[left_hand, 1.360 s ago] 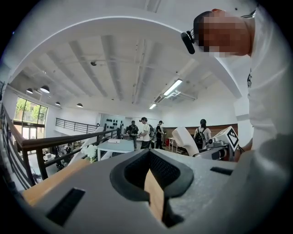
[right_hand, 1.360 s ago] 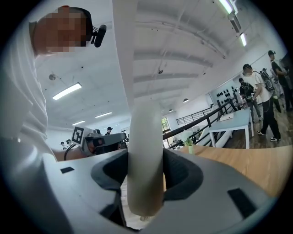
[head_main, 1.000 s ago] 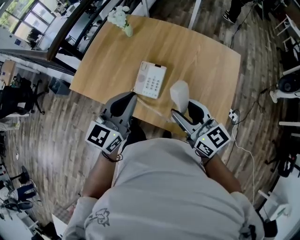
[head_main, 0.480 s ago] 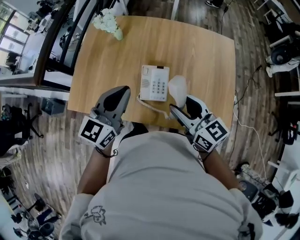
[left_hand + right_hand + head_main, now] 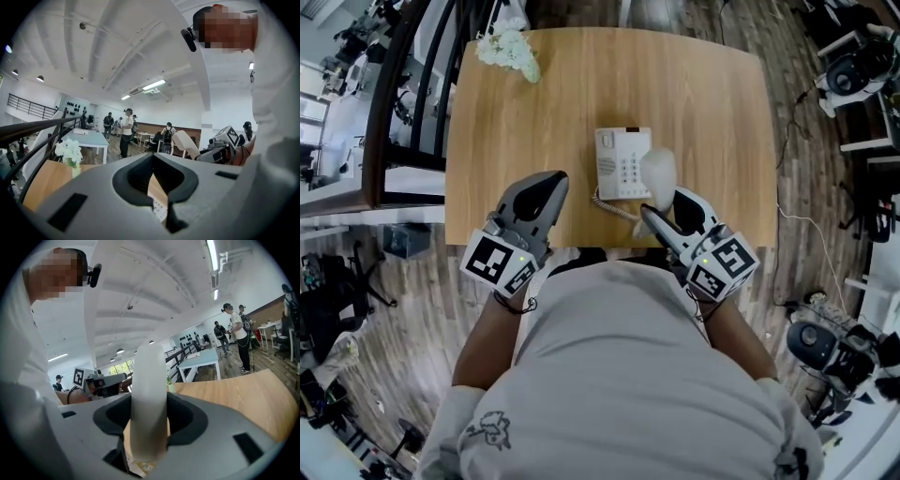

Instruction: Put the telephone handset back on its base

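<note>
The job is partway through. The right gripper [image 5: 664, 208] has its fingers clamped on the lower end of the white telephone handset [image 5: 659, 172]. In the right gripper view the handset [image 5: 149, 394] stands up out of the grip, filling the gap between the fingers. From the head view it is held in the air at the right edge of the telephone base [image 5: 622, 163], which sits flat on the wooden counter [image 5: 712, 103]. The coiled cord [image 5: 613, 203] trails from the base's near side back toward the handset.

The handset isn't seated yet. As I read it, the cradle is the plain left strip of the base, beside the keypad, so the handset has to be carried across, laid down lengthwise and let go.

The left gripper [image 5: 546, 187] hangs over the counter's near edge, left of the base. Its fingers are together at the tips with nothing between them, and the left gripper view shows only bare counter through the slit.

A second ago the handset hung clearly off to the base's right with counter showing between them. Now that gap has closed. The left gripper has hardly moved, and the vase of white flowers [image 5: 511, 52] is still at the far left corner.
</note>
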### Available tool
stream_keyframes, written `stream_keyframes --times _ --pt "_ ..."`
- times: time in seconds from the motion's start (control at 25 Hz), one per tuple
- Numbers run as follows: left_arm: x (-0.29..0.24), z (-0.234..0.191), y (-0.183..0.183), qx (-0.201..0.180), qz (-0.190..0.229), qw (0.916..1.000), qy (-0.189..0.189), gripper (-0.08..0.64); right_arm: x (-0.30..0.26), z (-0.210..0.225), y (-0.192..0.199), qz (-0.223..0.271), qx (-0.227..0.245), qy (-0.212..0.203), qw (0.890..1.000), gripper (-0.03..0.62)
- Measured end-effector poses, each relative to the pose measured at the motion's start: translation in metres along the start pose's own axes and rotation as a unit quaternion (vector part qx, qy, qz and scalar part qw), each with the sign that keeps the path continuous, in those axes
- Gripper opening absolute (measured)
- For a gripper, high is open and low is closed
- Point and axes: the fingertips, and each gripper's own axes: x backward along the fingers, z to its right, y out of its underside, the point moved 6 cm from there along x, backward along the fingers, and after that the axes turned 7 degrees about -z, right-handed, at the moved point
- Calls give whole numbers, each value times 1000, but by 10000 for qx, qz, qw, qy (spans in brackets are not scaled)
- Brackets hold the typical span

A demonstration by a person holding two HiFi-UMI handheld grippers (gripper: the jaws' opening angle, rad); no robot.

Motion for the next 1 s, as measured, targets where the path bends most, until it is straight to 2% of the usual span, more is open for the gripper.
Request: stream_keyframes --times 0.36,0.56,1.0 --pt "0 -31 10 53 -145 9989 438 5 -32 -19 9 -124 -228 322 9991 222" --pt "-6 -40 16 52 -296 9984 473 5 -53 -17 19 -241 -302 342 9987 222" --pt "-18 -57 36 216 -524 9975 422 5 -93 17 40 -562 -612 424 9956 222"
